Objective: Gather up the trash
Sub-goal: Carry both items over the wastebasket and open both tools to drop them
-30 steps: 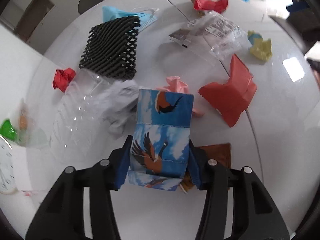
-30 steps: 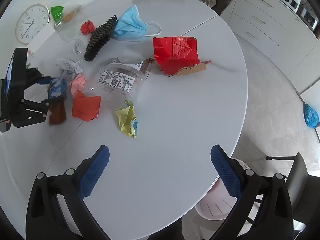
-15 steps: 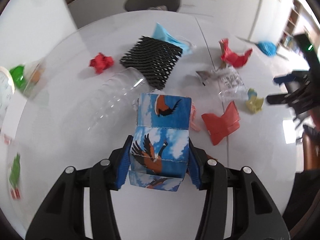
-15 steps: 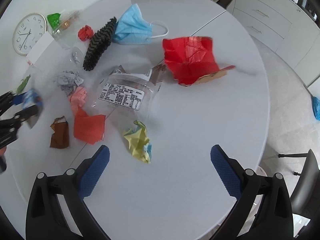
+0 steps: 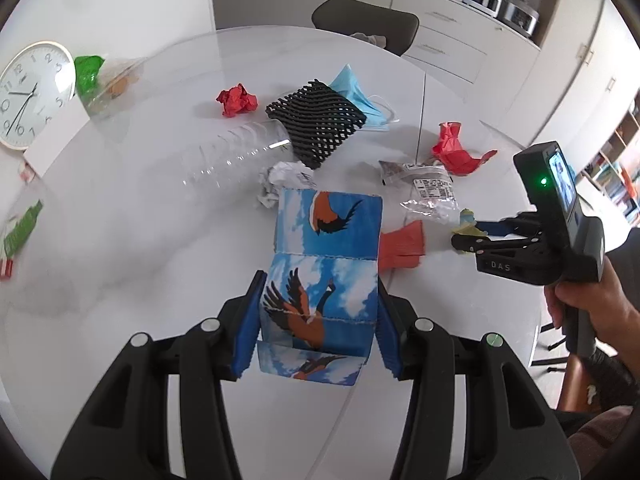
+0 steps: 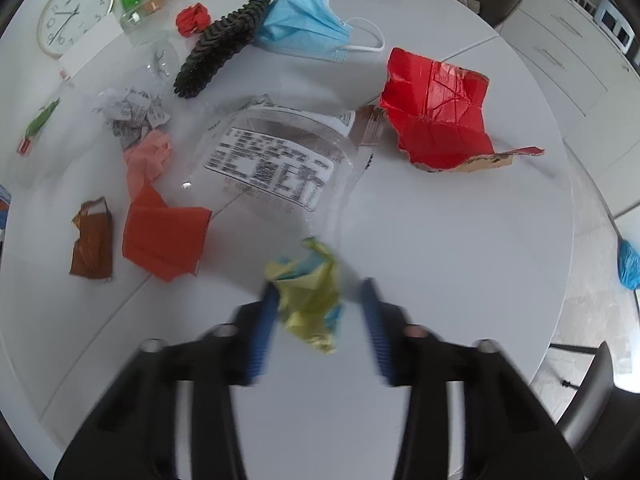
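Since half a second ago the right gripper has dropped to the table and now straddles the crumpled yellow paper, its fingers drawn in from their earlier wide spread; the left gripper has lifted its load higher, so more of the room shows behind it.

The left gripper's blue pads clamp the bird-printed carton by its two sides. The carton is a flattened box of blue sky and white cloud with orange-and-black birds, creased across into panels — its lower flap folds back under the fingers and is partly hidden.

The yellow paper is a loose wad with pale blue showing in its folds. It lies on the white table between the right gripper's fingers, touching or nearly touching the left pad, with a gap on the right side; the fingers are motion-blurred, so I cannot tell whether they have closed on it yet. In the left wrist view the wad is mostly hidden behind the right gripper's tips.

Near it lie an orange folded paper, a clear labelled wrapper and a brown wrapper. The carton hides most of the orange paper in the left view — only one edge shows.
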A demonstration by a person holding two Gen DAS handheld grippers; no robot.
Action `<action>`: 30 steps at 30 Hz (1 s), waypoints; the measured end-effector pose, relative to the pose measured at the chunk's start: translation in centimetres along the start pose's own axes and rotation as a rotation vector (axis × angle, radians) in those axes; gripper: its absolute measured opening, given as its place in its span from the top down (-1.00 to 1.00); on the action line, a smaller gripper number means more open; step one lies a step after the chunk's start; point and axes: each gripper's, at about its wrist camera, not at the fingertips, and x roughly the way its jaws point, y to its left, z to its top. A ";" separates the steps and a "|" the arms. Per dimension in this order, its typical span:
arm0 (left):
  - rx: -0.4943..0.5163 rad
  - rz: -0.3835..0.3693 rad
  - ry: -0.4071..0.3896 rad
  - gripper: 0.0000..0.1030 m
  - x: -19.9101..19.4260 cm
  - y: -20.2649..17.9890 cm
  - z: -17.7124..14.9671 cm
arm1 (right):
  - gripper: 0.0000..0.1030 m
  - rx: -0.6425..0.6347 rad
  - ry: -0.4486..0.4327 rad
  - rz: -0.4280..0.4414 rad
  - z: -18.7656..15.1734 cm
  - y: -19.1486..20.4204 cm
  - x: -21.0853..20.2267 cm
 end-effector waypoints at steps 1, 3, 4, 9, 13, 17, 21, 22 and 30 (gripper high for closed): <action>0.000 0.000 0.000 0.06 -0.2 -0.3 -0.1 | 0.42 -0.003 -0.003 0.012 -0.1 -0.1 -0.1; 0.008 0.012 0.000 0.06 -0.3 -1.3 -0.2 | 0.42 0.005 -0.008 0.052 -0.4 -0.6 -0.5; 0.019 0.020 0.000 0.06 -0.4 -2.1 -0.3 | 0.42 0.009 -0.012 0.072 -0.6 -0.9 -0.8; 0.058 0.035 0.005 0.06 -0.8 -5.9 -0.2 | 0.42 0.028 -0.042 0.137 -3.0 -4.2 -4.2; 0.089 -0.007 -0.004 0.06 -1.3 -11.0 0.2 | 0.42 0.066 -0.076 0.113 -6.6 -8.6 -7.7; 0.155 -0.057 0.013 0.06 -0.4 -17.3 0.6 | 0.42 0.154 -0.090 0.040 -11.6 -14.6 -11.0; 0.239 -0.143 0.044 0.06 0.8 -23.9 0.8 | 0.41 0.238 -0.089 -0.035 -16.1 -20.1 -12.7; 0.271 -0.166 0.060 0.06 1.3 -26.2 0.8 | 0.41 0.259 -0.087 -0.046 -17.0 -21.3 -12.9; 0.479 -0.296 0.242 0.06 7.8 -39.6 -1.9 | 0.39 0.430 -0.090 -0.083 -23.5 -28.6 -13.4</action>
